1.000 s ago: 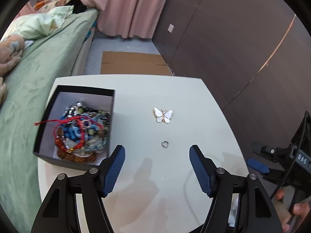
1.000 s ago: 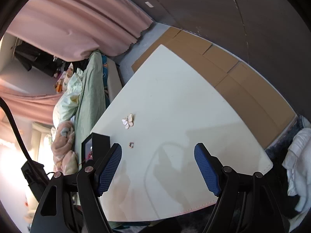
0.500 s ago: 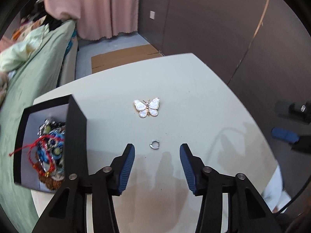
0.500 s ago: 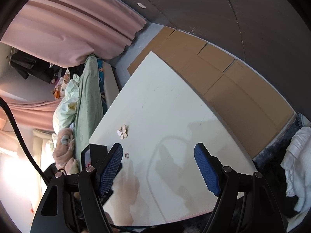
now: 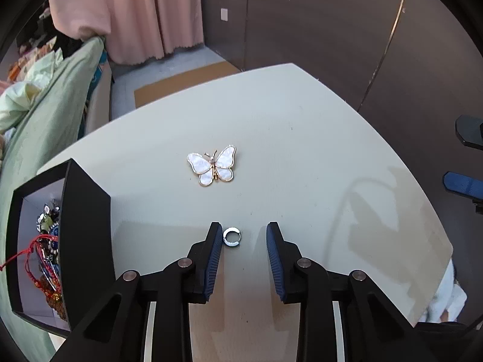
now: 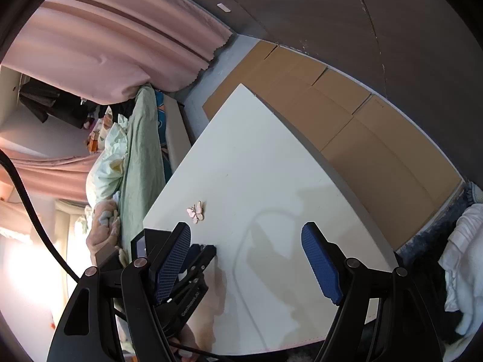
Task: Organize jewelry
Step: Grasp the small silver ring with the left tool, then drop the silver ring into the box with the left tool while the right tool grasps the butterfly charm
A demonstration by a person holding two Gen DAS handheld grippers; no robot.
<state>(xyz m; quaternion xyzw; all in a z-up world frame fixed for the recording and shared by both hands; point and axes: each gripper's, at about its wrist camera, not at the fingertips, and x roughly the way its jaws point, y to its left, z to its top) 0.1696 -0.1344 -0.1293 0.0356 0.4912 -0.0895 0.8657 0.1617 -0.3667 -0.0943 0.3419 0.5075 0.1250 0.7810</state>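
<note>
Left hand-held gripper (image 5: pixel 244 235) pointed steeply down at the white rectangular table (image 5: pixel 302 138). Its blue ribbed pads (image 5: pixel 211 259) were closing, narrowed to a modest gap. The small silver open hoop earring (image 5: pixel 231 237) lay flat on the table between the fingertips, just beside the left pad, apart from the right one. Whether the left pad touched it could not be told; neither pad pressed it, and nothing was gripped.

Beyond the earring, farther out on the table, lay a butterfly brooch with pearly white wings and gold edging (image 5: pixel 212 169), well apart from the fingertips. In the right wrist view the same brooch (image 6: pixel 196 211) sat just past the left gripper's tips.

A black square cardboard box with a pale lining (image 5: pixel 87 211) stood at the table's left edge. Inside it lay a tangled heap of beaded bracelets and red cord (image 5: pixel 45 250). A bed with a pale green quilt (image 5: pixel 45 114) ran along that side, with a pink curtain (image 5: pixel 145 15) behind it.

Right hand-held gripper (image 6: pixel 246 238) hung over the near part of the table, jaws spread wide, nothing between them. In its view the left gripper (image 6: pixel 202 249) showed low on the left, tips at the table surface. Brown cardboard sheets (image 6: pixel 362 138) covered the floor beyond the table.
</note>
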